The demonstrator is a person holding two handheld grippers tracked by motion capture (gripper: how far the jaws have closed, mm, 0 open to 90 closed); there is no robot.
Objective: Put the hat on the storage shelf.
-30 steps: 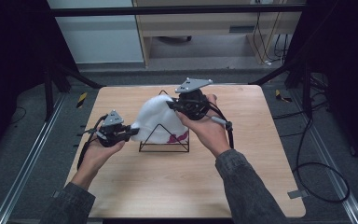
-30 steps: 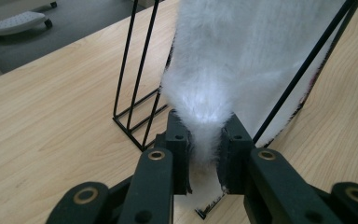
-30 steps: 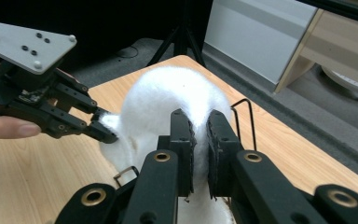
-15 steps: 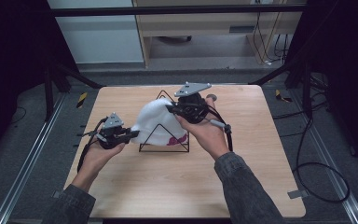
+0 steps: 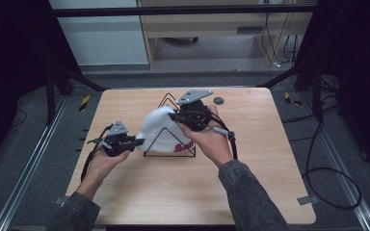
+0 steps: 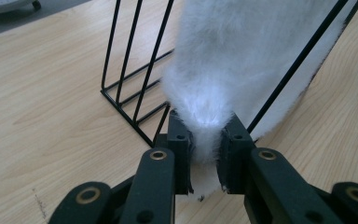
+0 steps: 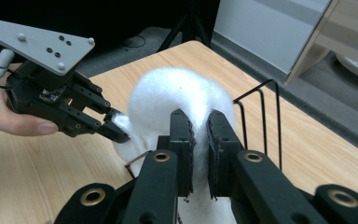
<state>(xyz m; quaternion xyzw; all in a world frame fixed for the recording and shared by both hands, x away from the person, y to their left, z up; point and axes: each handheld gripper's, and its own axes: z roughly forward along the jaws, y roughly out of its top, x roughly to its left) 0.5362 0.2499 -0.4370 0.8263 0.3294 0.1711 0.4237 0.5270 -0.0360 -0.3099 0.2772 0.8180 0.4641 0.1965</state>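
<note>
Item: white fluffy cloth point(image 5: 160, 129) lay draped over the black wire rack point(image 5: 169, 147) at mid-table point(image 5: 125, 192).
Left gripper point(image 5: 134, 141): clamped on the cloth's lower edge.
Right gripper point(image 5: 173, 115): pinched a fold near the top.
Progress: cloth on rack, not yet settled; release judged left.

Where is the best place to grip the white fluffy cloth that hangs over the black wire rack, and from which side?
Probably the loose edge of the white fluffy cloth outside the black wire rack, approached level from the side: the soft pile pinches flat, and the wires stay out of the way.
</note>
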